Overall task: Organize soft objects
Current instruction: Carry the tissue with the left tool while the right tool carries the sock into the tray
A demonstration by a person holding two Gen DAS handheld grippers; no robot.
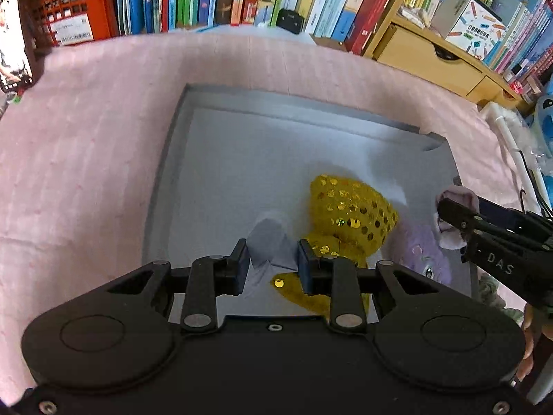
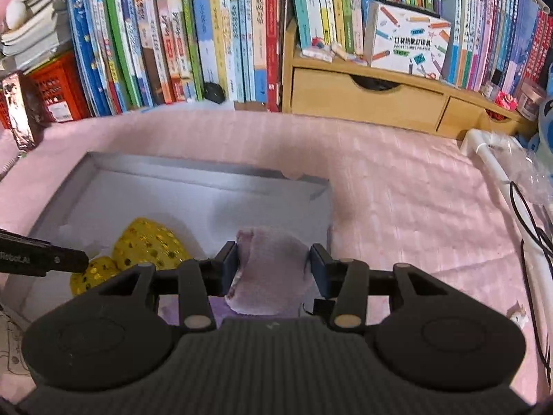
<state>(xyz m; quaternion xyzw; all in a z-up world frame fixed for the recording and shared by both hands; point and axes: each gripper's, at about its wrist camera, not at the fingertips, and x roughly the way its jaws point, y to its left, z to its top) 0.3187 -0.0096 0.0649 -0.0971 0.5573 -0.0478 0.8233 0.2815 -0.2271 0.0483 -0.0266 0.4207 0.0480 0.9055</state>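
A purple plush toy (image 1: 420,254) with yellow sequined parts (image 1: 349,207) hangs low over a shallow grey tray (image 1: 276,98) on a pink cloth. My left gripper (image 1: 273,259) is shut on a pale grey-lilac flap of the toy (image 1: 269,245). From the right edge of the left wrist view, my right gripper (image 1: 446,218) reaches in, pinching a lilac plush end. The right wrist view shows that gripper (image 2: 273,269) shut on the lilac plush (image 2: 273,259), both pads against it. The sequined part (image 2: 148,242) and the tip of the left gripper (image 2: 81,263) lie to its left, over the tray (image 2: 190,167).
A row of upright books (image 2: 207,45) and a wooden drawer unit (image 2: 366,100) stand behind the pink cloth (image 2: 397,190). A red crate (image 1: 69,10) and a phone (image 1: 13,34) are at the far left. A white pipe (image 2: 497,169) and a black cable (image 2: 528,228) run along the right.
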